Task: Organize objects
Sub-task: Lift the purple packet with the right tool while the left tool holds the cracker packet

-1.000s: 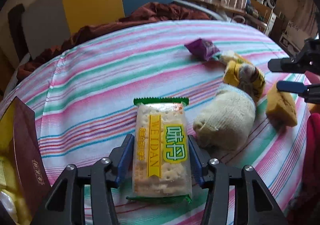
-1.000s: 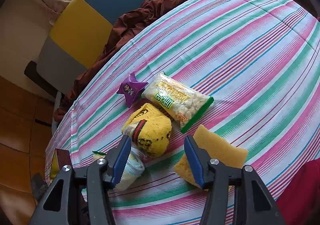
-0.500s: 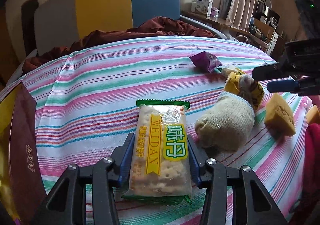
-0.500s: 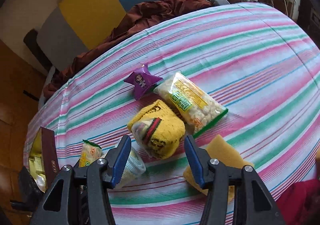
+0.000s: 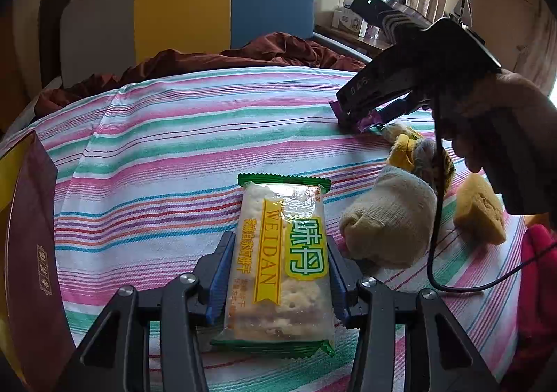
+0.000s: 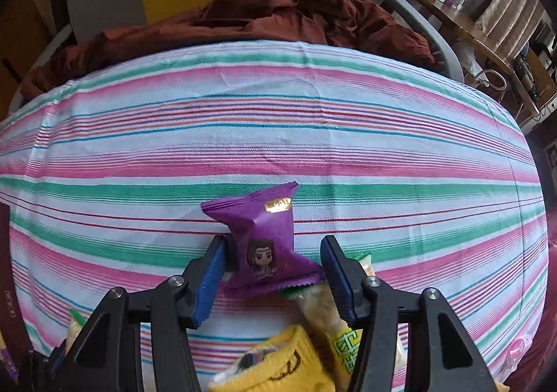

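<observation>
Only from right wrist: purple packet's [image 6: 266, 245] cartoon face

- I can read "WEIDAN" running down the yellow band of the cracker packet [image 5: 278, 259], lower centre of the left wrist view, with large green Chinese characters beside it on the right.
- On the side of the right gripper [image 5: 362, 111], upper right of that view, I make out "DAS".
- The purple snack packet [image 6: 266, 245], lower centre of the right wrist view, has a small gold label too small to read.
- The maroon box [image 5: 31, 252], at the left edge, carries gold characters I can't decipher.
</observation>
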{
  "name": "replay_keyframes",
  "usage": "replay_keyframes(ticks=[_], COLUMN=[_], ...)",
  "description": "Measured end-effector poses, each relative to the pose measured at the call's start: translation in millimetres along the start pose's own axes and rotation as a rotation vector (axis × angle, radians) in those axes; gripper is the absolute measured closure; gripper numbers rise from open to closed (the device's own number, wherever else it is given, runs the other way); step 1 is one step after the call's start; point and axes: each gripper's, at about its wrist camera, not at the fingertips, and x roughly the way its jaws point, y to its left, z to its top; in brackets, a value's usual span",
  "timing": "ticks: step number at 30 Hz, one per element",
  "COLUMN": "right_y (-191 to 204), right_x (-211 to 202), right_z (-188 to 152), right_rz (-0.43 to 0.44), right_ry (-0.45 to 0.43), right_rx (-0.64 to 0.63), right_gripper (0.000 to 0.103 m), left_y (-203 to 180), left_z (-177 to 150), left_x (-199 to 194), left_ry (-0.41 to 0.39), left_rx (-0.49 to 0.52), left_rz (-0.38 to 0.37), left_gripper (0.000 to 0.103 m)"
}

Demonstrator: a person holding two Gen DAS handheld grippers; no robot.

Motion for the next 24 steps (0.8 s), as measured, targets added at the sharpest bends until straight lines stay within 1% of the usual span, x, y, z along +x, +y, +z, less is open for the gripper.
replay_keyframes(ticks=[1,2,3,5,7,12,15,17,19,23,24], right_y=[2,4,8,19,26,27,23,16,11,0,-1], right_x=[0,-2,-4,-11,-22,-70,-98,-108,-113,-97,-90], right_z=[0,0,-1,-9,-19,-56,-79,-99,-120,-147,-149], right_rz=[0.020,0.043,0.044,0.026,0.024,0.133,0.181,0.202,0.199,0.189,0.204], right_ry=[-0.017,-0.029,-0.030,-0.049,-0.072,-0.159,-0.187,-0.176,-0.147,-0.048,-0.014], right_rx=[-0.005,-0.013,-0.027,-0.083,-0.105,-0.073,-0.050,-0.035,-0.013,0.030,0.055], right_gripper=[0.069,0.069,0.070,0.070,0.070,0.070,0.070,0.070,0.070,0.070,0.070], left_y=[0,1,0,0,0,0,-1,-1,-2,-3,-3], left_z=[0,0,0,-1,-1,-1,-2,-2,-2,-1,-1], left_x=[0,0,0,0,0,0,-1,0,-1,-1,-1], left_ry=[-0.001,-0.002,-0.004,-0.007,-0.011,-0.012,-0.011,-0.011,-0.010,-0.008,-0.008], left_rx=[-0.003,-0.005,-0.005,-0.005,-0.007,-0.005,0.003,0.004,0.007,0.014,0.015], left_rz=[-0.003,-0.005,-0.006,-0.006,-0.008,-0.005,-0.006,-0.005,0.000,0.009,0.011], left_gripper=[0.054,0.054,0.054,0.054,0.054,0.054,0.054,0.054,0.054,0.054,0.054])
